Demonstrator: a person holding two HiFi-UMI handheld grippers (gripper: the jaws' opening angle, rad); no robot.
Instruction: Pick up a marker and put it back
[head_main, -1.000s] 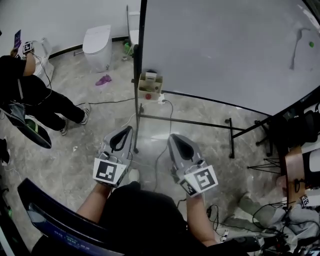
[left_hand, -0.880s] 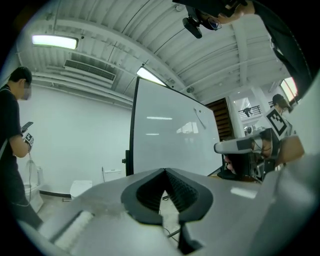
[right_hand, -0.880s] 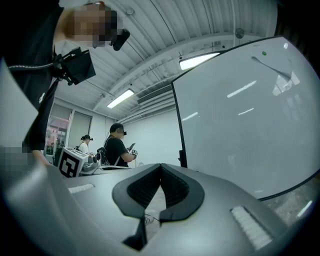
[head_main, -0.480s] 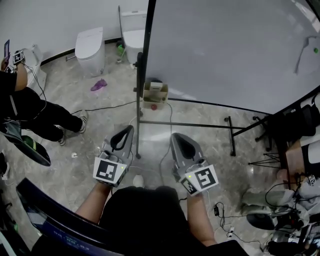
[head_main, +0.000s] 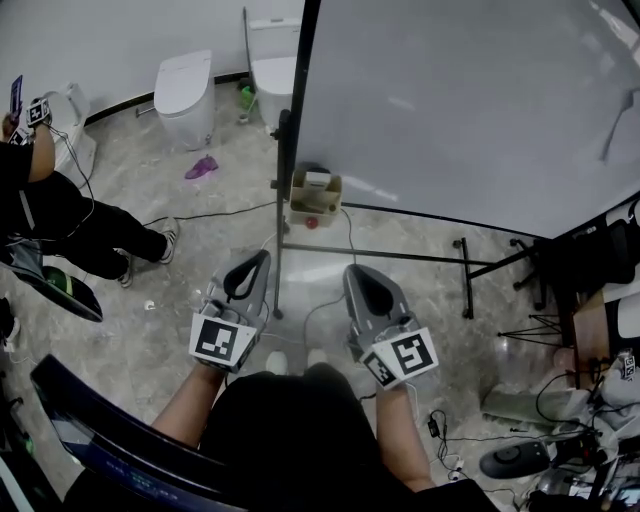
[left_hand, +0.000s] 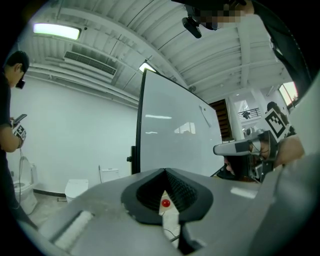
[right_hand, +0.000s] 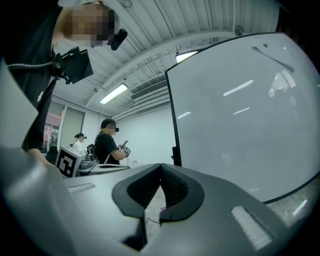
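two claws hang low over the floor (head_main: 150, 330), both clenched on nothing: the left claw (head_main: 250, 262), then the right claw (head_main: 357, 272). beyond them a small box (head_main: 315, 193) sits at the whiteboard (head_main: 450, 100) stand. whether the thin grey shape (head_main: 612, 128) at the board's far right is the marker, i cannot tell.

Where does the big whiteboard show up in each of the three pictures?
Head view: the whiteboard fills the upper right.
Left gripper view: it stands at centre.
Right gripper view: it fills the right half.
Shared landmark: the black post along its left edge.
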